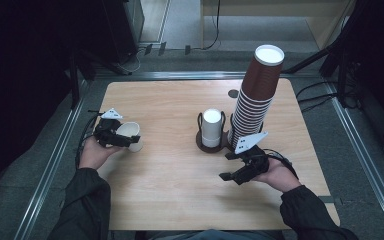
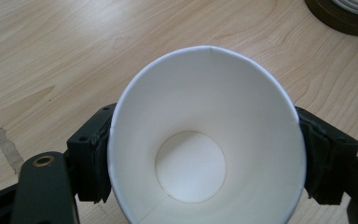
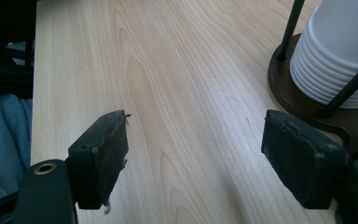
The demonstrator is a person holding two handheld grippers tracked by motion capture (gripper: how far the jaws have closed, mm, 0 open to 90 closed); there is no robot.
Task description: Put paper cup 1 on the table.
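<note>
Left gripper (image 2: 205, 158) hugs a flimsy white paper cup (image 2: 205, 135) by its sidewalls, squeeze gently; right gripper (image 3: 205, 158) at 4 o'clock gapes, unloaded.

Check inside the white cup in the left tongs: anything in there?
Nothing: the white cup shows a bare white wall and a clean round bottom, with the left tongs on either side of it. The table beneath the cup is covered.
</note>
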